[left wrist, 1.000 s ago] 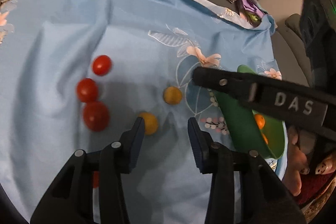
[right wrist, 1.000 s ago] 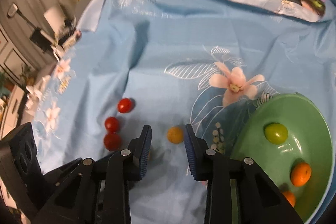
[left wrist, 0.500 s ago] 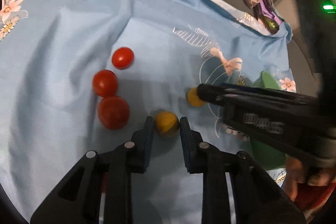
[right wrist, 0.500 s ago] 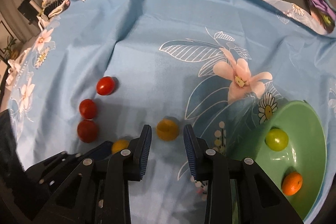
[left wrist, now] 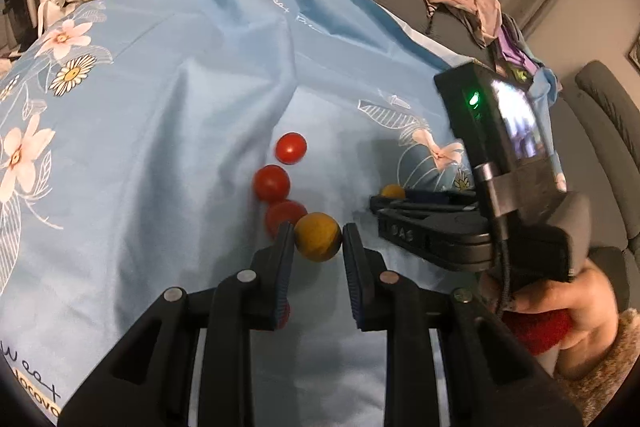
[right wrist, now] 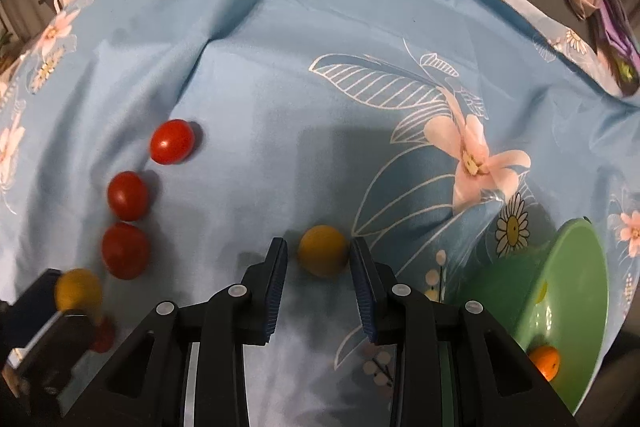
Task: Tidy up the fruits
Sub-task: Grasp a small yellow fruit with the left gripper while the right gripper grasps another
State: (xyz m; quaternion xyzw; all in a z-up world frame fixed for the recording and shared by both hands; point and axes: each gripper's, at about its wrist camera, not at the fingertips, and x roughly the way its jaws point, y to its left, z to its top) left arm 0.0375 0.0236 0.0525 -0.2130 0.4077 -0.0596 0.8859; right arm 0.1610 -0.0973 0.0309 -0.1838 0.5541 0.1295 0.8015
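Blue floral sheet (right wrist: 280, 47) carries red tomatoes (right wrist: 128, 195), possibly four, and green bowl (right wrist: 576, 307).

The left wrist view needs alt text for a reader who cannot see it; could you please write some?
The left gripper is shut on a yellow fruit above a light blue floral cloth. Three red tomatoes lie just beyond it. To the right, the right gripper reaches toward a second yellow fruit.
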